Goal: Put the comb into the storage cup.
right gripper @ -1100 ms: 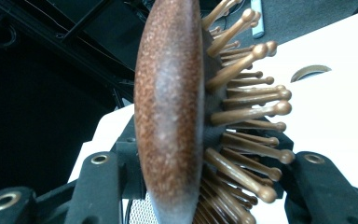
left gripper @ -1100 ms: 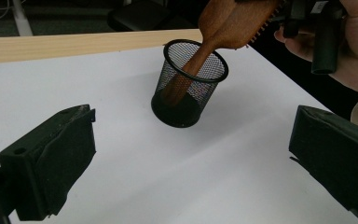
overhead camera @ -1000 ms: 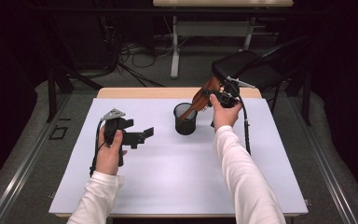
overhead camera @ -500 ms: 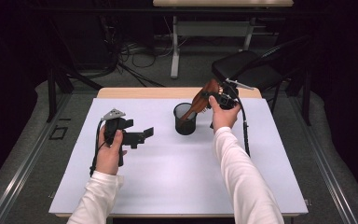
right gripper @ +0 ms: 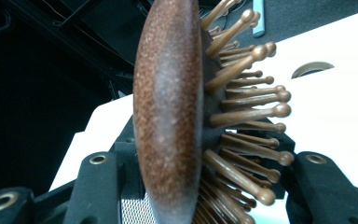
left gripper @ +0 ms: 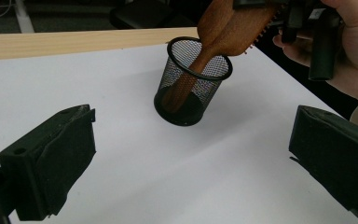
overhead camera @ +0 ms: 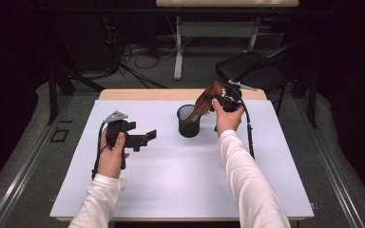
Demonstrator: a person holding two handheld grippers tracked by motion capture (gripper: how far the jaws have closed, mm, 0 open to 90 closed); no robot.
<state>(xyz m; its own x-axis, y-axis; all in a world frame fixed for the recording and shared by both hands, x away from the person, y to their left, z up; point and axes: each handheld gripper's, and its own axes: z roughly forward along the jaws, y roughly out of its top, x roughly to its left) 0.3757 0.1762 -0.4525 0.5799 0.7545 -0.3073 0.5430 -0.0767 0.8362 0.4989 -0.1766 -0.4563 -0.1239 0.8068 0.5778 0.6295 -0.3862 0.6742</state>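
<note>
**Hairbrush handle in the mesh cup, hands at rest**

Nothing has moved in a way that can be seen since the earlier frames: both hands, the brush and the cup stand where they stood before.

On the high view, the right gripper (overhead camera: 217,99) is clenched on the head of the wooden hairbrush (overhead camera: 202,105). The brush is tilted. Its long axis runs from the head at about 2 o'clock, up at the gripper, down to the handle at about 8 o'clock, and the handle end is inside the black mesh cup (overhead camera: 188,121). The cup stands upright on the white table (overhead camera: 171,180), a little behind the middle. The left gripper (overhead camera: 142,139) is held over the table at about 9 o'clock from the cup, well apart from it, and its jaws are released with nothing between them.

The left gripper view shows what the high view does not: the handle goes down through the rim of the cup (left gripper: 192,84) and reaches near the bottom, leaning on the rim at the far side. The right hand (left gripper: 349,51) is seen there at 2 o'clock.

The right gripper view shows the brush (right gripper: 172,107) edge-on, with the smooth back to the left and the round-tipped wooden pins to the right, and a black jaw at each side of it.
</note>
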